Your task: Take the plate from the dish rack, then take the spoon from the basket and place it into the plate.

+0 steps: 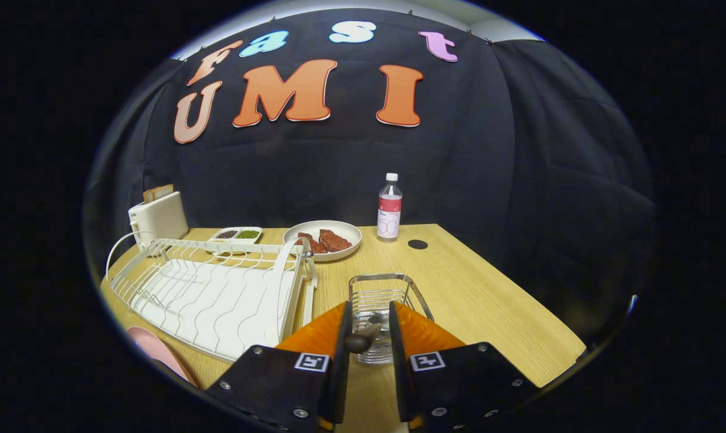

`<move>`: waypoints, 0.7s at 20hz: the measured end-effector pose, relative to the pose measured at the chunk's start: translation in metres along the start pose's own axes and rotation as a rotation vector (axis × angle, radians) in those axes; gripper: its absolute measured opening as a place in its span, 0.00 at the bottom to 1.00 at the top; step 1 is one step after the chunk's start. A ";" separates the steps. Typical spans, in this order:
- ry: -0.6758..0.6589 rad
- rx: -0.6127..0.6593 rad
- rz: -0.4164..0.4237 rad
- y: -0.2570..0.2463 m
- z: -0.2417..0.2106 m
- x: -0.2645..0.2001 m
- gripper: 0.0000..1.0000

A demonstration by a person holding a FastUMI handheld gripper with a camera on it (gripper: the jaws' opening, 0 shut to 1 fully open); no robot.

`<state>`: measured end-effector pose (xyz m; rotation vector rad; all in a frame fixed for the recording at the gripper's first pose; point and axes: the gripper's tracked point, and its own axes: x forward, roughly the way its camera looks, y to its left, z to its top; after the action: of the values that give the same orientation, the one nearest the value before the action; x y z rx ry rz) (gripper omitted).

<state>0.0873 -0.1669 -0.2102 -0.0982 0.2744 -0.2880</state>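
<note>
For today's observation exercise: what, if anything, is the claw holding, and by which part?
The claw is not clearly holding anything. The spoon's dark handle end lies between its open fingers, over the wire basket; whether either finger touches it cannot be told.

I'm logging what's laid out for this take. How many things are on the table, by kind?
Dishes: 3, the pink plate, the plate of meat and the two-part dish
Racks and baskets: 2, dish rack, wire basket
Spoon, between the gripper fingers: 1
Bottle: 1
Toaster: 1
Total: 8
</note>
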 end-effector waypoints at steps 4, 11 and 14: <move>-0.012 -0.026 -0.044 -0.006 0.003 0.000 0.13; -0.042 -0.048 -0.066 -0.013 0.023 -0.020 0.06; -0.081 -0.073 -0.074 -0.014 0.043 -0.037 0.06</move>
<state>0.0619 -0.1666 -0.1575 -0.1915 0.2011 -0.3465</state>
